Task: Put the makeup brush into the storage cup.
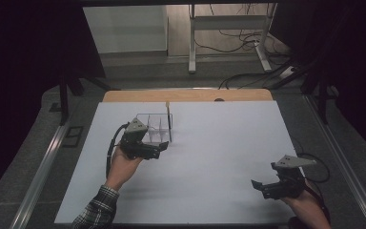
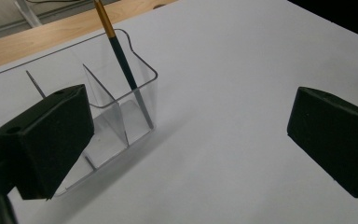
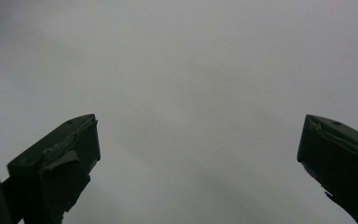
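A clear plastic organiser [image 1: 154, 127] [image 2: 121, 112] with dividers stands on the white table sheet [image 1: 209, 152], left of centre. A thin pencil-like stick [image 1: 169, 123] [image 2: 123, 65], dark with a golden upper part, leans upright in its right compartment. My left gripper [image 1: 158, 150] [image 2: 191, 140] hovers just in front of the organiser, open, with nothing between its jaws. My right gripper [image 1: 259, 187] [image 3: 198, 158] is near the front right of the sheet, open and empty, looking at bare white surface.
A wooden table edge [image 1: 186, 95] shows beyond the sheet. Metal rails [image 1: 43, 167] run along both sides. A desk frame [image 1: 228, 33] and cables [image 1: 248, 76] lie on the floor behind.
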`<state>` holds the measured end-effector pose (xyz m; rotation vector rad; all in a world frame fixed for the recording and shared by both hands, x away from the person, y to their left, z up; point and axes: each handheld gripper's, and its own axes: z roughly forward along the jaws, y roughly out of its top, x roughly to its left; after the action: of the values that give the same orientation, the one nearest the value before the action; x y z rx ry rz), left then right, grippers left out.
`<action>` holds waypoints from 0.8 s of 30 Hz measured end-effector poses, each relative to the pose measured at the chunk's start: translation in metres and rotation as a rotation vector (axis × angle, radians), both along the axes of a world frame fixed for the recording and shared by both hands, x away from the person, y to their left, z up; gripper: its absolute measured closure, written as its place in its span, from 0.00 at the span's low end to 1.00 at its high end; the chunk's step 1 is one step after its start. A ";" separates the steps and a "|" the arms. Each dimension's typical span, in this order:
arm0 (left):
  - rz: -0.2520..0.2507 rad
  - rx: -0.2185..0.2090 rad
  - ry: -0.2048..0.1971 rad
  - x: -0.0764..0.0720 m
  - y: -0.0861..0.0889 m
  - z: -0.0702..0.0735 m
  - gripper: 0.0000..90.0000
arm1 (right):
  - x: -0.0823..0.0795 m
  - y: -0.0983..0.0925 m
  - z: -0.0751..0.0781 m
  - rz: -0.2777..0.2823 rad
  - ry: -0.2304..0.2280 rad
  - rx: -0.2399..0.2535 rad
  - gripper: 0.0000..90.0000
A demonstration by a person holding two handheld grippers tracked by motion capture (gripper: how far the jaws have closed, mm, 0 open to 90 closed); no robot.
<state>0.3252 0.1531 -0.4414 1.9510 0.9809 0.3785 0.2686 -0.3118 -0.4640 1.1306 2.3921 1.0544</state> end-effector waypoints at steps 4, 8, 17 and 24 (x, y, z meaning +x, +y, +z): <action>-0.003 -0.001 -0.001 -0.003 0.001 0.000 0.01 | 0.000 0.000 0.000 0.003 -0.001 -0.004 0.00; 0.002 -0.002 0.000 -0.006 0.002 0.000 0.01 | 0.000 0.000 0.000 0.005 -0.003 -0.006 0.00; 0.006 -0.002 0.002 -0.013 0.004 0.000 0.01 | 0.000 0.000 0.000 0.005 -0.002 -0.005 0.00; 0.006 -0.001 0.003 -0.019 0.006 -0.001 0.01 | 0.000 0.000 0.000 0.005 -0.002 -0.005 0.00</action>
<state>0.3064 0.1594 -0.4422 1.9484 0.9895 0.3781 0.2684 -0.3118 -0.4637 1.1213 2.3959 1.0502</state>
